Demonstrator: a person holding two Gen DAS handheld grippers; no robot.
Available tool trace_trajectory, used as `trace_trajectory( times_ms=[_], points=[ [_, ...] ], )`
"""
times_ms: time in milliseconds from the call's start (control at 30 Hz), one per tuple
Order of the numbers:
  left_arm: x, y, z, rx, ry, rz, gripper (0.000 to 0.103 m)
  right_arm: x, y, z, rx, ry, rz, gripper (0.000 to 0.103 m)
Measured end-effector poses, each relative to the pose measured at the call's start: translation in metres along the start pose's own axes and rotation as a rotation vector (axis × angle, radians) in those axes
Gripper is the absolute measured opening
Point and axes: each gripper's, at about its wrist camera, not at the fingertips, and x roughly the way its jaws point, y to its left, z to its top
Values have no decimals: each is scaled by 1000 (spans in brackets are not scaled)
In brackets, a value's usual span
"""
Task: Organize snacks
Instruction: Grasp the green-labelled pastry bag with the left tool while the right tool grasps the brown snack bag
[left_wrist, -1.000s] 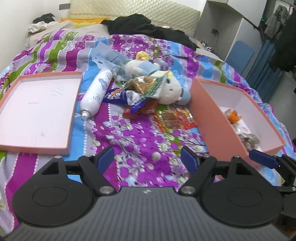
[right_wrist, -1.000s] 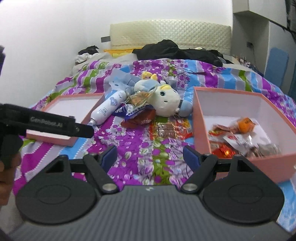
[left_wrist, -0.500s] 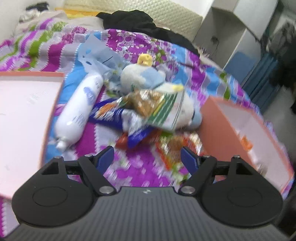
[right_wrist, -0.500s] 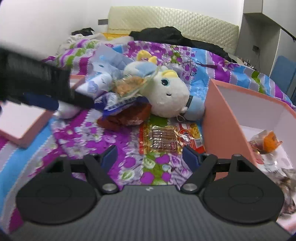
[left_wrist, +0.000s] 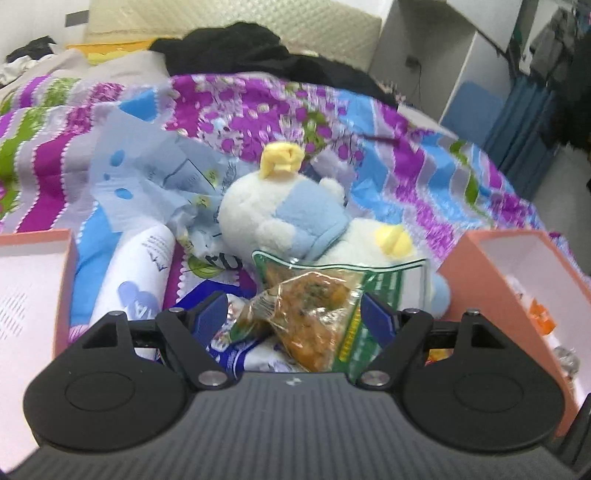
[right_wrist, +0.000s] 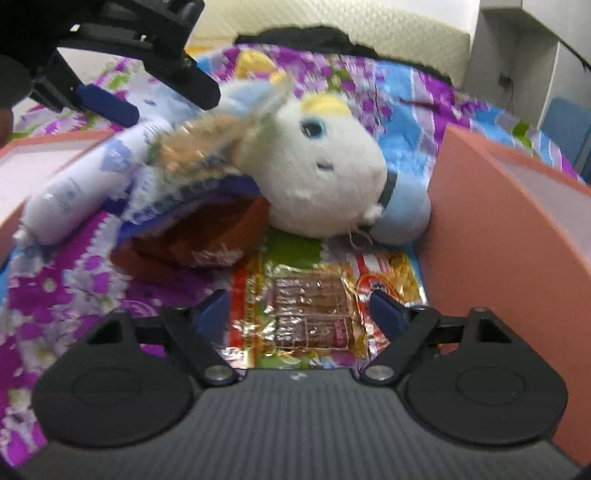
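Setting: I worked over a bed with a purple, blue and green flowered cover, where snacks lay heaped against a white and blue plush toy
Left tool: my left gripper was released, jaws wide, with a clear bag of orange-brown snack between them; the pads did not appear to press it
Why there: the bag sat on top of the heap, leaning on the toy, so I judged it the easiest piece to take first
Right tool: my right gripper was also released and its jaws had just been opening; a flat foil packet with red and yellow print lay between them on the cover, not gripped
Why there: the packet lay flat and alone just beside the box wall, so wide jaws suited it
Other snacks: a blue and white wrapper and a brown packet lay under the clear bag
Not snacks: a white bottle and a pale blue printed sheet lay beside the heap
Destination: a pink box on the right already held a few snacks, so I judged it the place for these
Lid: a shallow pink tray lay on the left
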Motion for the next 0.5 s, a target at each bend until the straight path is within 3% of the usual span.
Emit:
trace_trajectory(
  times_ms=[100, 267, 333, 433, 500],
  points=[
    [24, -1, -1, 63, 48, 19, 83, 12, -5, -1, 38, 17, 27, 92],
    [34, 7, -2, 53, 66, -18, 82, 28, -17, 2, 101, 85, 132, 100],
    [37, 11, -3, 23, 84, -56, 72, 30, -16, 5, 87, 106, 140, 100],
    [38, 10, -6, 27, 95, -52, 65, 30, -18, 6, 80, 123, 161, 96],
    [36, 7, -8, 37, 96, -43, 61, 28, -21, 9, 86, 133, 182, 87]
  ],
)
